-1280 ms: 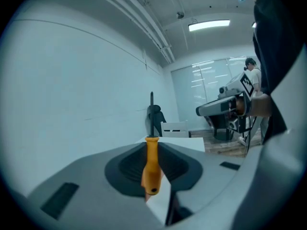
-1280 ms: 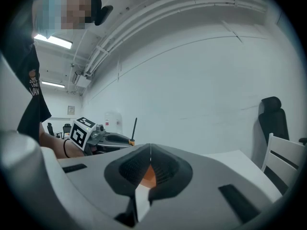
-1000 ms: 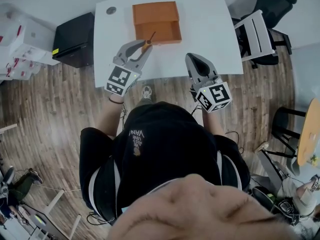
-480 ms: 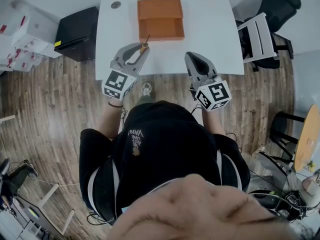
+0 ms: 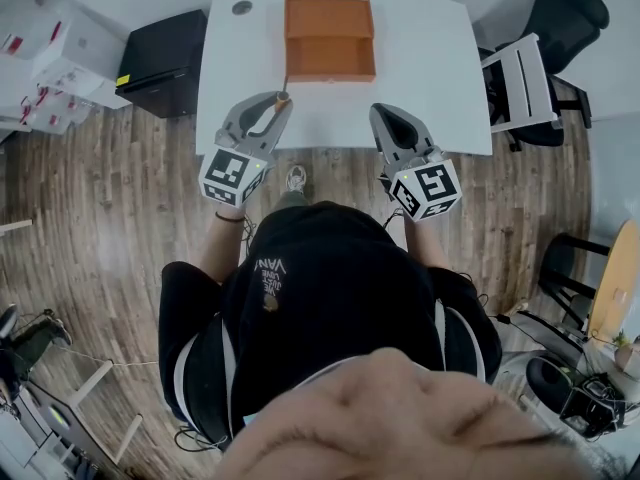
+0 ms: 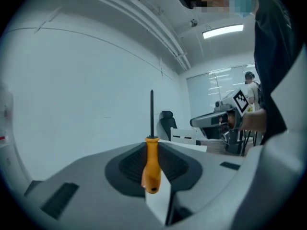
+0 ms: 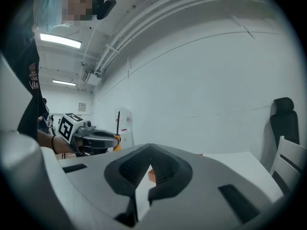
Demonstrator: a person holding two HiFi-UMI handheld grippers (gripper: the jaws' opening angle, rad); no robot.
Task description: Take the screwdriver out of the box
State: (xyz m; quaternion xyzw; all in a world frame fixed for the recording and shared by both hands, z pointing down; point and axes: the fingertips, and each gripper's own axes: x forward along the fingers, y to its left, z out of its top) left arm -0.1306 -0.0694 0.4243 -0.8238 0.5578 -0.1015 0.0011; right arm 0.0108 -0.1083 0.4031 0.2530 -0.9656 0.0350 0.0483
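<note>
Drawn clear of the orange rectangular box on the white tabletop, the left gripper's jaws pinch the orange-handled screwdriver upright, the right gripper's shut, empty; so narrow a pinch could let it swivel and drop.

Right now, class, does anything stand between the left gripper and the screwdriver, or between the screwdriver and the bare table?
Nothing visible does. The left gripper clamps the screwdriver by its orange handle, clear of the orange box, above the bare white table.
</note>
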